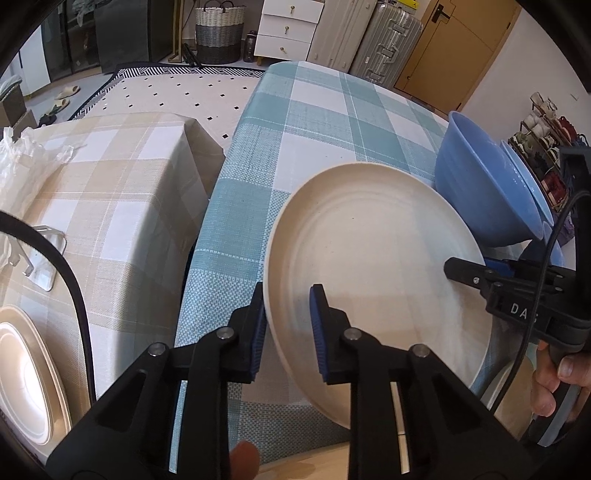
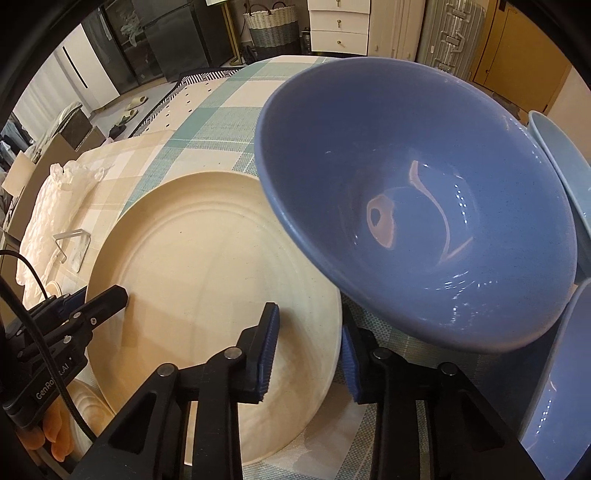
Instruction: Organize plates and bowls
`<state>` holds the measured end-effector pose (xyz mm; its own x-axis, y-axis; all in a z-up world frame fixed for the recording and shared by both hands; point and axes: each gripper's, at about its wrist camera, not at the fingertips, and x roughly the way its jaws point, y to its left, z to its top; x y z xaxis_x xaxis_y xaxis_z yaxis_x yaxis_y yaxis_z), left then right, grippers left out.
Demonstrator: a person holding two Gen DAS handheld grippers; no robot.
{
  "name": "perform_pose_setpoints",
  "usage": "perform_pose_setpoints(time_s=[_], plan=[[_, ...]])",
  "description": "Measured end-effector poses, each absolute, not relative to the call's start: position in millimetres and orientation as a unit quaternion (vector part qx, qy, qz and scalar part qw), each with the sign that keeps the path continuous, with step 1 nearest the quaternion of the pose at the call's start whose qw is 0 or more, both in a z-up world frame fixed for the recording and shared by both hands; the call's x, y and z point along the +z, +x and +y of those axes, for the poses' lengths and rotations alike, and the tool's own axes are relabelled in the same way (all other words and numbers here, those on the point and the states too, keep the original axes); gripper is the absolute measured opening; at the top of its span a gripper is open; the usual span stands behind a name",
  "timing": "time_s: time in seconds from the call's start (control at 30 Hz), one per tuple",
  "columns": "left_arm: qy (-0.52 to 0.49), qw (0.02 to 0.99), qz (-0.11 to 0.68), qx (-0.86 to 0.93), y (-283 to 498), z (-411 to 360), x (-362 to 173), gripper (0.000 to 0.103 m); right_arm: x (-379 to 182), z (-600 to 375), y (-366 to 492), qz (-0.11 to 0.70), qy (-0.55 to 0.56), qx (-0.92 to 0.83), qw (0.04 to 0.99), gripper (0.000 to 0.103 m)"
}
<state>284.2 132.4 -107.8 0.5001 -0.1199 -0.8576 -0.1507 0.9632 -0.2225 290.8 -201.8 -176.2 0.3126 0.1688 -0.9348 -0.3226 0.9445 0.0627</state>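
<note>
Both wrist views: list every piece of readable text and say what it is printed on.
"DA", with more letters hidden behind a cable: on the right gripper body, left wrist view.
"GenRo", a cable over the next letters, then ".AI": on the left gripper body, right wrist view.
Yellow label above the suitcase: too small to read.
Nothing is printed on the cream plate.

Woven basket (image 1: 219, 31), white drawers (image 1: 287, 31), silver suitcase (image 1: 386, 48) along wall; slippers, perhaps (image 1: 66, 96), on floor.
</note>
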Motion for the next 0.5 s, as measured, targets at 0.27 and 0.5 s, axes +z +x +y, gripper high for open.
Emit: perform_pose_setpoints(time_s=[0.27,0.5], plan=[[-0.124,0.860,0.494,0.025,276.5,131.1,-101.9,0.017,-168.7,-201.6,285.2,0.545,-0.068,0.162,0.820,0.022],[-0.130,0.871,0.474,0.028,271.2,134.6,-88.6,0.017,-155.5,-197.7,279.8,0.520,-0.074,0.169,0.834,0.022]])
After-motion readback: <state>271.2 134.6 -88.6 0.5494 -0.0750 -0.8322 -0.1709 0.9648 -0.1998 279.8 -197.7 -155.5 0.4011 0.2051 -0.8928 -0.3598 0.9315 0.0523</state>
